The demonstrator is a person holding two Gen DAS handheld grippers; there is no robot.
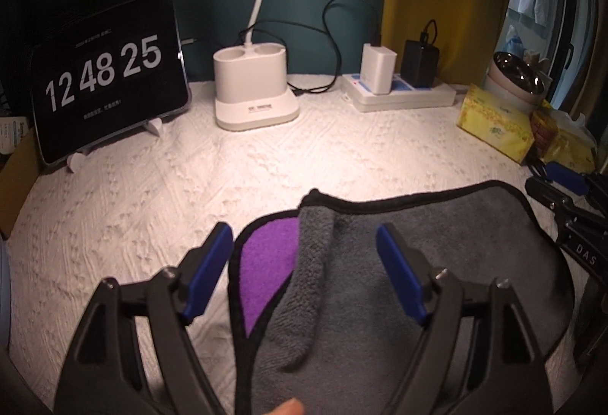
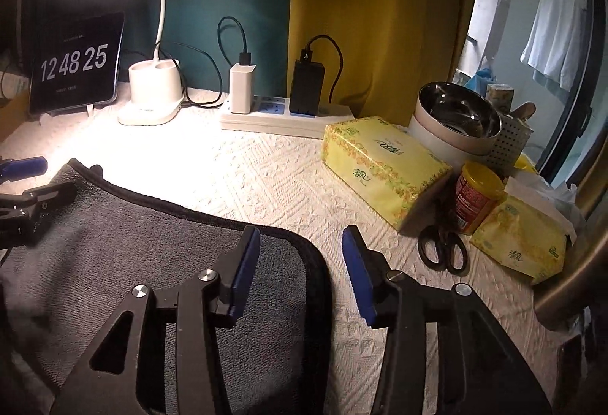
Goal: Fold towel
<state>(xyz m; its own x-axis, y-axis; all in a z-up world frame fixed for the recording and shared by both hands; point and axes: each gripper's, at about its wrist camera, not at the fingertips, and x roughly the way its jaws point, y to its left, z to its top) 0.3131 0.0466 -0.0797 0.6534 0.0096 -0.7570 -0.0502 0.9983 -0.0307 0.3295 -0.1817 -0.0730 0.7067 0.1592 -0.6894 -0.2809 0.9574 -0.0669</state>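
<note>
A grey towel (image 1: 437,244) with black edging lies on the white textured table cover; a purple underside (image 1: 266,263) shows at its left edge where a grey flap is folded over. My left gripper (image 1: 304,244) is open above that folded left edge, empty. The towel also shows in the right wrist view (image 2: 133,244). My right gripper (image 2: 300,251) is open over the towel's right corner, one finger above the towel, the other above the table cover. The left gripper's fingers (image 2: 26,168) show at the far left there.
A tablet clock (image 1: 106,80), a white lamp base (image 1: 254,92) and a power strip with chargers (image 1: 399,92) stand at the back. Yellow tissue boxes (image 2: 380,164), scissors (image 2: 444,247), a red jar (image 2: 477,198) and a steel bowl (image 2: 456,118) crowd the right side.
</note>
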